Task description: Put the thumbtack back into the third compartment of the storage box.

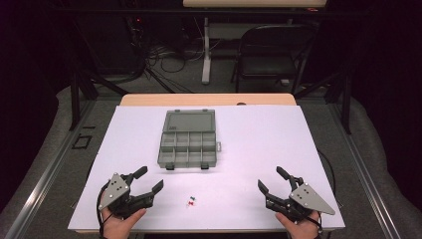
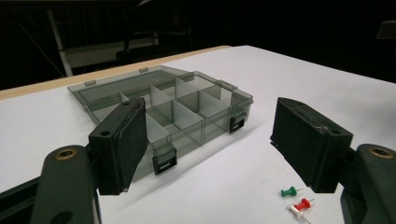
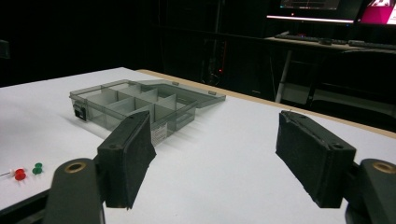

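Pushpins [image 1: 191, 201] lie on the white table [image 1: 249, 129] between both grippers, near the open organizer box [image 1: 188, 142]; left gripper [image 1: 148, 181] and right gripper [image 1: 269, 180] rest low at the near edge, jaws spread, empty; left gripper view shows green, red, possibly a white pin.

Green [image 1: 193, 199], red [image 1: 190, 203] and white [image 2: 297, 212] pushpins together on the white table, just before the open grey compartment box [image 1: 188, 140].

A white sheet [image 1: 278, 144] covered the bench. Beyond its far edge stood a dark folding chair [image 1: 271, 52] and tangled cables [image 1: 171, 57] on the floor.
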The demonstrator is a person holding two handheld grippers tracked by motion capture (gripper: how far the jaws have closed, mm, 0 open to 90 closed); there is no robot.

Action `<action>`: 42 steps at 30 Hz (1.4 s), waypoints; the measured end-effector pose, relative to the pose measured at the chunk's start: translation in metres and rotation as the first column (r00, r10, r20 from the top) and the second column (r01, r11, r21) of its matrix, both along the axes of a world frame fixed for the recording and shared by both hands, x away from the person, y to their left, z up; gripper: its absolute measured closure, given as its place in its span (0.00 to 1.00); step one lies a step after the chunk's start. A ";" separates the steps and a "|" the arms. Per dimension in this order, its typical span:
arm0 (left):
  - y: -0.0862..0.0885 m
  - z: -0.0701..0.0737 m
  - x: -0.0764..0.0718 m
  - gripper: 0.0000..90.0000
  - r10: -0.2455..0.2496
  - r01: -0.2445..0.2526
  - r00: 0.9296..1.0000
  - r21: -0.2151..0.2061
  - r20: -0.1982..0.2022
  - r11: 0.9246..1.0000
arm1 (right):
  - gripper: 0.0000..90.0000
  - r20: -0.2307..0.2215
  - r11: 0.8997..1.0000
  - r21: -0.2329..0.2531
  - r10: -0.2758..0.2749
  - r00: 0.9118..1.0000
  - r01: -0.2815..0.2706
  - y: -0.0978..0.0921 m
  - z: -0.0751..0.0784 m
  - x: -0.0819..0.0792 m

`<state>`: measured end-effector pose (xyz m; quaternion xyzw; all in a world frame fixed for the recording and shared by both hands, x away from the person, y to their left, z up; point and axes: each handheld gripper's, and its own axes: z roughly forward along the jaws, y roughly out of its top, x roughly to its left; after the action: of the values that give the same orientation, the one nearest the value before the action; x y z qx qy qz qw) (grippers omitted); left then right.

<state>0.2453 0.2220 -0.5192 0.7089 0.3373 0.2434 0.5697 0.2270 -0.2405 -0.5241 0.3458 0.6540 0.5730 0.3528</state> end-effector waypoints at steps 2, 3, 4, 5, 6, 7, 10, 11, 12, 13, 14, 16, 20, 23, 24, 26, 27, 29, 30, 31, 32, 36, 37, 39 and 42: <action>0.000 0.001 0.000 0.29 0.002 -0.002 1.000 -0.003 0.000 1.000 | 0.29 -0.006 1.000 -0.001 0.003 1.000 -0.003 0.001 -0.001 0.000; 0.001 0.001 0.000 0.29 0.003 -0.003 1.000 -0.004 -0.003 1.000 | 0.29 -0.004 1.000 -0.005 0.006 1.000 -0.006 0.001 -0.001 0.001; 0.001 0.000 0.000 0.29 0.003 -0.003 1.000 -0.003 -0.007 1.000 | 0.29 -0.007 1.000 -0.001 0.009 1.000 -0.009 0.001 -0.002 0.001; 0.001 0.000 0.000 0.29 0.003 -0.003 1.000 -0.002 -0.012 1.000 | 0.29 -0.010 1.000 -0.002 0.013 1.000 -0.013 0.001 -0.002 0.001; 0.001 0.001 0.000 0.29 0.000 0.000 1.000 -0.001 -0.018 1.000 | 0.29 -0.010 1.000 -0.006 0.013 1.000 -0.013 0.002 -0.003 0.001; 0.000 0.001 0.000 0.29 0.000 0.000 1.000 -0.003 -0.017 1.000 | 0.28 -0.012 1.000 -0.013 0.015 1.000 -0.015 0.003 -0.003 0.001; -0.001 0.001 -0.001 0.29 -0.001 0.001 1.000 0.000 -0.027 1.000 | 0.28 -0.019 0.999 -0.029 0.014 1.000 -0.014 0.004 -0.005 0.001; -0.001 0.001 -0.001 0.29 -0.001 0.001 1.000 0.000 -0.027 1.000 | 0.28 -0.018 0.999 -0.036 0.016 1.000 -0.016 0.005 -0.006 0.001; -0.004 0.000 -0.001 0.29 -0.007 0.007 0.999 0.000 -0.039 1.000 | 0.28 -0.021 0.999 -0.036 0.017 1.000 -0.018 0.005 -0.006 0.001; -0.005 0.000 -0.001 0.29 -0.015 0.015 0.999 0.006 -0.043 1.000 | 0.28 -0.022 0.999 -0.036 0.017 1.000 -0.018 0.006 -0.006 0.001; -0.007 0.000 -0.001 0.29 -0.016 0.016 0.999 0.007 -0.050 1.000 | 0.28 -0.021 0.999 -0.038 0.018 1.000 -0.018 0.006 -0.006 0.001; -0.010 -0.001 -0.001 0.31 -0.025 0.026 0.997 0.015 -0.066 1.000 | 0.28 -0.024 0.999 -0.036 0.016 1.000 -0.017 0.006 -0.007 0.002; -0.019 -0.005 -0.001 0.33 -0.042 0.047 0.994 0.047 -0.097 0.998 | 0.27 -0.026 0.999 -0.045 0.018 1.000 -0.019 0.007 -0.007 0.002; -0.027 -0.008 -0.002 0.34 -0.058 0.067 0.990 0.066 -0.126 0.996 | 0.27 -0.026 0.999 -0.047 0.021 0.999 -0.022 0.008 -0.007 0.002; -0.029 -0.009 -0.003 0.35 -0.062 0.072 0.989 0.073 -0.134 0.995 | 0.27 -0.026 0.999 -0.049 0.020 0.999 -0.021 0.008 -0.007 0.002; -0.034 -0.011 -0.003 0.36 -0.064 0.079 0.986 0.089 -0.156 0.993 | 0.27 -0.029 0.999 -0.048 0.021 0.999 -0.022 0.008 -0.007 0.002; -0.036 -0.012 -0.004 0.37 -0.065 0.083 0.984 0.098 -0.168 0.992 | 0.27 -0.032 0.999 -0.049 0.021 0.999 -0.023 0.008 -0.007 0.002; -0.040 -0.014 -0.004 0.37 -0.078 0.099 0.979 0.107 -0.188 0.989 | 0.27 -0.033 0.999 -0.049 0.022 0.999 -0.024 0.009 -0.008 0.001; -0.042 -0.015 -0.004 0.38 -0.083 0.107 0.977 0.114 -0.197 0.988 | 0.27 -0.033 0.999 -0.048 0.023 0.999 -0.024 0.009 -0.008 0.001; -0.044 -0.016 -0.005 0.39 -0.088 0.115 0.975 0.122 -0.204 0.986 | 0.27 -0.033 0.999 -0.049 0.022 0.999 -0.024 0.009 -0.008 0.001; -0.046 -0.017 -0.005 0.40 -0.098 0.128 0.971 0.127 -0.216 0.984 | 0.27 -0.033 0.998 -0.051 0.023 0.999 -0.024 0.009 -0.008 0.002; -0.056 -0.022 -0.007 0.45 -0.104 0.151 0.962 0.171 -0.254 0.974 | 0.27 -0.039 0.998 -0.051 0.025 0.999 -0.027 0.009 -0.008 0.002; -0.058 -0.024 -0.008 0.45 -0.105 0.153 0.960 0.174 -0.261 0.973 | 0.27 -0.040 0.998 -0.051 0.025 0.999 -0.027 0.009 -0.008 0.002; -0.061 -0.026 -0.008 0.46 -0.112 0.164 0.954 0.172 -0.279 0.971 | 0.27 -0.041 0.998 -0.051 0.024 0.999 -0.026 0.009 -0.008 0.002; -0.063 -0.028 -0.008 0.49 -0.103 0.160 0.947 0.170 -0.303 0.972 | 0.27 -0.042 0.998 -0.051 0.026 0.999 -0.028 0.010 -0.008 0.002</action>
<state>0.2375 0.1587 -0.5476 0.8098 0.3442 0.1288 0.4574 0.2289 -0.2309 -0.5324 0.3394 0.6802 0.5534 0.3405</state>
